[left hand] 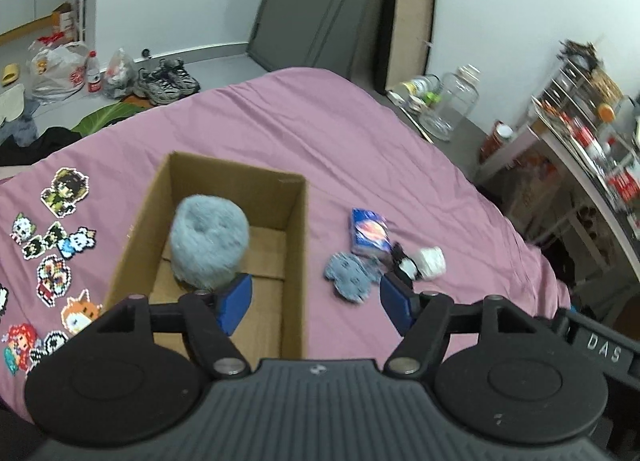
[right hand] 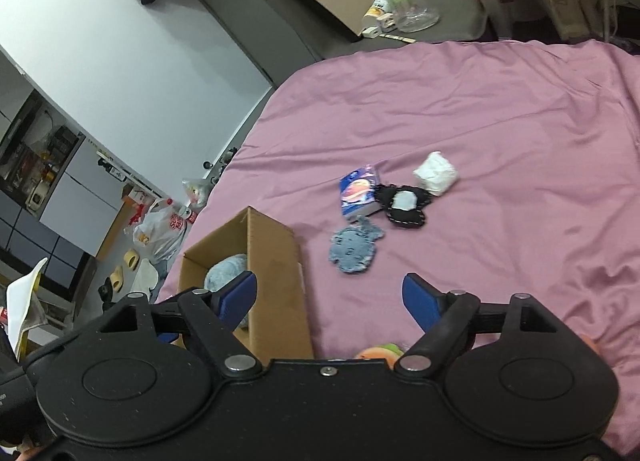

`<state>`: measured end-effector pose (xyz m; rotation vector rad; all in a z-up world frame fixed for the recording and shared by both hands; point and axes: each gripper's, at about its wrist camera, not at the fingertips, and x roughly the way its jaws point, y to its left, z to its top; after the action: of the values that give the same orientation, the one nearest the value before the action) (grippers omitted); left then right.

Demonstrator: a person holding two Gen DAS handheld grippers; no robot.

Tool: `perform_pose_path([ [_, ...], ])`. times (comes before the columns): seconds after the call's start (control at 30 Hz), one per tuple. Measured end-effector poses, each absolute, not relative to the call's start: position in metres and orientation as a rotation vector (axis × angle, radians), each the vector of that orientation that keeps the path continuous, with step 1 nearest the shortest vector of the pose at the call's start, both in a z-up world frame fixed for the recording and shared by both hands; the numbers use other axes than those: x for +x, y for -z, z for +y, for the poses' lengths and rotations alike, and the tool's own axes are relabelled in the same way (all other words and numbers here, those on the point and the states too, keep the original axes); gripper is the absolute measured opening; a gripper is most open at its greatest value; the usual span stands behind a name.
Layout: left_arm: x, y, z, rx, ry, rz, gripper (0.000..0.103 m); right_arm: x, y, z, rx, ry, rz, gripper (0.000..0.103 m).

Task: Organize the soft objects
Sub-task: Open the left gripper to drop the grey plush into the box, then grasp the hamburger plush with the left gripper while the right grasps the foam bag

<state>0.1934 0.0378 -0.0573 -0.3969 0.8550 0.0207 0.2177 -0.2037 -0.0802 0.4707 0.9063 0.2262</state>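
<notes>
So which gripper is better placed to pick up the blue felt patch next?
Probably the right gripper. It is open and the blue felt patch lies just ahead between its fingers. The left gripper, also open, straddles the box wall, with the patch nearer its right finger.

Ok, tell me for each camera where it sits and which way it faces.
Left wrist: on the left gripper, open, looking along the pink bed at the cardboard box holding a fluffy blue ball.
Right wrist: on the right gripper, open, facing the loose items, the box at its left.
Both show the box, ball, blue felt piece and tissue pack.
</notes>
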Motion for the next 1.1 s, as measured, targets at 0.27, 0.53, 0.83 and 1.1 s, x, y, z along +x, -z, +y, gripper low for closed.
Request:
perform_pose_path([
  [0.27,0.173,0.060,0.012,-0.376,-0.051,0.879,0.069,0.201,0.097,-0.231,0.489,-0.232,0.940,0.079],
  [0.53,0.167,0.075,-0.028,-0.321,-0.061,0.920,0.069,0.195,0.129,-0.253,0.524,-0.237,0.991,0.079],
  [0.83,0.168,0.098,-0.056,-0.277,-0.094,0.969,0.068,0.198,0.159,-0.270,0.589,-0.239,1.052,0.079],
  [1.1,0.168,0.120,-0.051,-0.301,-0.165,0.993,0.064,0.201,0.188,-0.270,0.645,-0.239,1.141,0.076],
])
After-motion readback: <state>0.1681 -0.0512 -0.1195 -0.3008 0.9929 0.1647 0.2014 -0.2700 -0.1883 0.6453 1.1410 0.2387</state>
